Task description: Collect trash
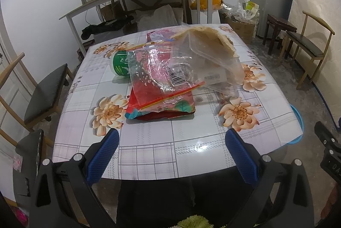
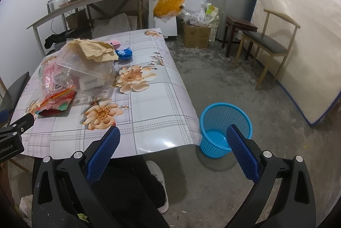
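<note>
Both grippers, left gripper and right gripper, spread wide, empty; positioned near table edge for reaching trash pile; bin right.

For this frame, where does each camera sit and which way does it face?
Left wrist: on the left claw, open at the table's near edge, facing the trash pile: clear bag, plastic container, green tub. Own dark trousers below.
Right wrist: on the right claw, open, aimed at the table's right corner and the blue basket on the floor. Own trousers and white shoe show.
Shared: floral table, trash pile, shelf.
</note>
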`<state>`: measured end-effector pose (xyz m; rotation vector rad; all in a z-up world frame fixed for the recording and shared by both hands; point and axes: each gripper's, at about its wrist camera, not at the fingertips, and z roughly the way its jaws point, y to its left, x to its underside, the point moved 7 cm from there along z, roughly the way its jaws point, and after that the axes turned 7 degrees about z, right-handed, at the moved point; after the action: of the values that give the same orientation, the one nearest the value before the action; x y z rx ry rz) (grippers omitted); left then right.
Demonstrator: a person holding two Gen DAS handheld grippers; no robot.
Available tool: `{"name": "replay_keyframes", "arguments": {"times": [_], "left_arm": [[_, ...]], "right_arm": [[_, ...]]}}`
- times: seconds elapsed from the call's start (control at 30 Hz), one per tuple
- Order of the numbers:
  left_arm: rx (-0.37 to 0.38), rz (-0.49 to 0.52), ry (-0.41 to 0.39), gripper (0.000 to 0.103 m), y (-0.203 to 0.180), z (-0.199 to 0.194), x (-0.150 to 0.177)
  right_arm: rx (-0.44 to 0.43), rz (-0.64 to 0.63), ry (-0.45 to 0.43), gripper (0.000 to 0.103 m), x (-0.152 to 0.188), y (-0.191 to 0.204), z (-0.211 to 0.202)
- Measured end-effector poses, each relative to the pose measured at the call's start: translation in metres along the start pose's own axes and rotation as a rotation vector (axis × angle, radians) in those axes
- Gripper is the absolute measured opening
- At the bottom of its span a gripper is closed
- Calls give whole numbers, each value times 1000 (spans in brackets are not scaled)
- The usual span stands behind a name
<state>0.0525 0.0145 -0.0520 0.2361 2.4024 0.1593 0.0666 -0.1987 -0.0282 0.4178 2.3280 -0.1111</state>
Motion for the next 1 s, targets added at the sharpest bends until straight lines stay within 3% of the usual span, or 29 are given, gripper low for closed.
{"name": "replay_keyframes", "arguments": {"times": [1.0], "left_arm": [[-22, 7, 21, 98, 4, 9, 8]], "right_arm": [[-7, 7, 11, 95, 5, 2, 7]]}}
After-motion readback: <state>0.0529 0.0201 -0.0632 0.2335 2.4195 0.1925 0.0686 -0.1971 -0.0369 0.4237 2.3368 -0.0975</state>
